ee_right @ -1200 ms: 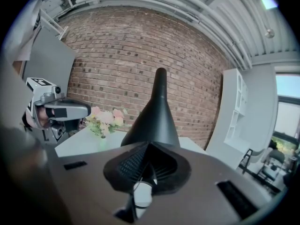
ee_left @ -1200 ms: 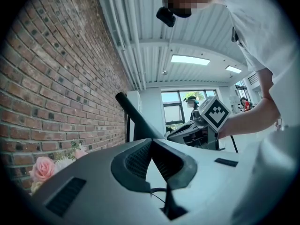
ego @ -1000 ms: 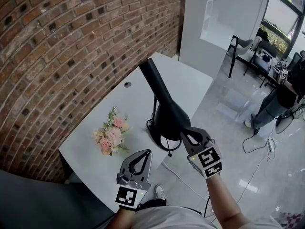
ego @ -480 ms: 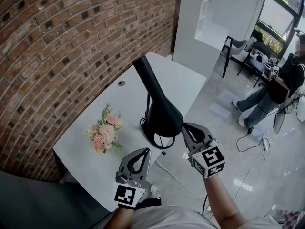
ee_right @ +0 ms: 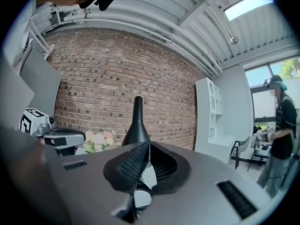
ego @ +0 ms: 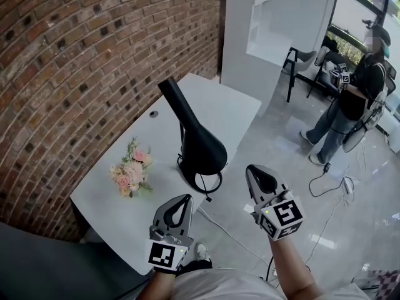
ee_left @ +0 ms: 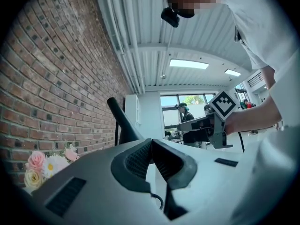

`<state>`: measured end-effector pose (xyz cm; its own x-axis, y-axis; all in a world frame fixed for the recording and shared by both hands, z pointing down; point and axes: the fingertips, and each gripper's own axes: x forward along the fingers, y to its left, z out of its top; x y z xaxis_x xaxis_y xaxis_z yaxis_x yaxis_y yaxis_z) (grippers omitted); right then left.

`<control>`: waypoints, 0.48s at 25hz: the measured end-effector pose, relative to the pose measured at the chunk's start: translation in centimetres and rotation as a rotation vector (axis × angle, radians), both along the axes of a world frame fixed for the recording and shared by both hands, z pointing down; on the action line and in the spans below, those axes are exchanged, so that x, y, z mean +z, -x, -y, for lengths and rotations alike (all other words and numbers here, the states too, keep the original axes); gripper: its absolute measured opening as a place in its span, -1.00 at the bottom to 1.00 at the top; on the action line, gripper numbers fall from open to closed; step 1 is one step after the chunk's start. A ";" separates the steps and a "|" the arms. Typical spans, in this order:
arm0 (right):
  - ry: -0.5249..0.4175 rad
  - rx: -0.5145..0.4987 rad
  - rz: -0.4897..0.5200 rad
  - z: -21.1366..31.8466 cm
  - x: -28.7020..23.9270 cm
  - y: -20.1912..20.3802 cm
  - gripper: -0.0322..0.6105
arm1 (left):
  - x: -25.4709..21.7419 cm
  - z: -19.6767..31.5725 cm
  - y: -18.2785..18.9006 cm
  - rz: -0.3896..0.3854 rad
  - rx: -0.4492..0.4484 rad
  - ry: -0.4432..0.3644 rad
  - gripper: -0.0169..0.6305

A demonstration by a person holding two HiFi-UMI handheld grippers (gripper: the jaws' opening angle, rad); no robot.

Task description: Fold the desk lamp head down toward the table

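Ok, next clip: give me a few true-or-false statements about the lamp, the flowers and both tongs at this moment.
1. The right tongs grip the lamp. False: they are shut on nothing, clear of the lamp.
2. The left tongs are shut and empty. True.
3. The bouquet sits on the table, on the brick-wall side of the lamp. True.
4. The lamp is on the floor. False: it stands on the white table.
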<state>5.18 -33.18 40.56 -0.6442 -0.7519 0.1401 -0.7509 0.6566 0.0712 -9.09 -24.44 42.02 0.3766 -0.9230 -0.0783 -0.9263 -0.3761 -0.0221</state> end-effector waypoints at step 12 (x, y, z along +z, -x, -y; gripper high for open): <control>-0.033 -0.016 0.076 -6.1 -2.0 -4.0 -0.83 | -2.5 -4.0 -3.3 0.010 -0.026 -0.025 -0.92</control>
